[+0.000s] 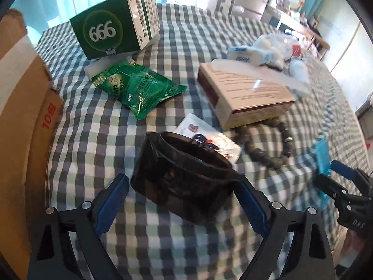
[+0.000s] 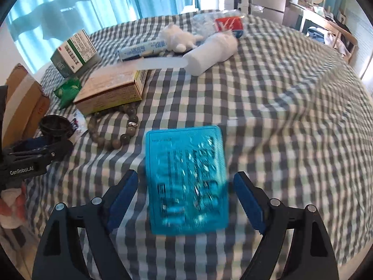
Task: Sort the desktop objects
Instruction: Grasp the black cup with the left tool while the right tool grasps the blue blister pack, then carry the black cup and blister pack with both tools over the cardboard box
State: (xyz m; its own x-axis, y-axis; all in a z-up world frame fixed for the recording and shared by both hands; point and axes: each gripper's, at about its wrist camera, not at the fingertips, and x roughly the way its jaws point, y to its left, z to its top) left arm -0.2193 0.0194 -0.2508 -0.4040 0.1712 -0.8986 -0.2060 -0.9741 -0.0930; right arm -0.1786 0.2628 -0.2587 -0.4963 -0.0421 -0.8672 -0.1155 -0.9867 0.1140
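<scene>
A black round container (image 1: 186, 186) sits between the fingers of my left gripper (image 1: 183, 186), whose blue pads lie against its two sides, wide apart. It shows small in the right wrist view as the black container (image 2: 54, 126) beside the left gripper (image 2: 53, 149). My right gripper (image 2: 185, 179) stands open over a blue blister pack (image 2: 186, 179), which lies blurred on the checked cloth (image 2: 279, 116) with a gap to each pad. In the left wrist view the blister pack (image 1: 322, 156) and the right gripper (image 1: 338, 177) are at the right edge.
A bead bracelet (image 1: 268, 149), a tan box (image 1: 244, 93), a white sachet (image 1: 209, 137), a green sachet (image 1: 137, 88) and a green 999 box (image 1: 109, 30) lie beyond the container. A cardboard box (image 1: 18, 93) stands at the left. Farther back are a white bottle (image 2: 209, 51) and a plush toy (image 2: 179, 37).
</scene>
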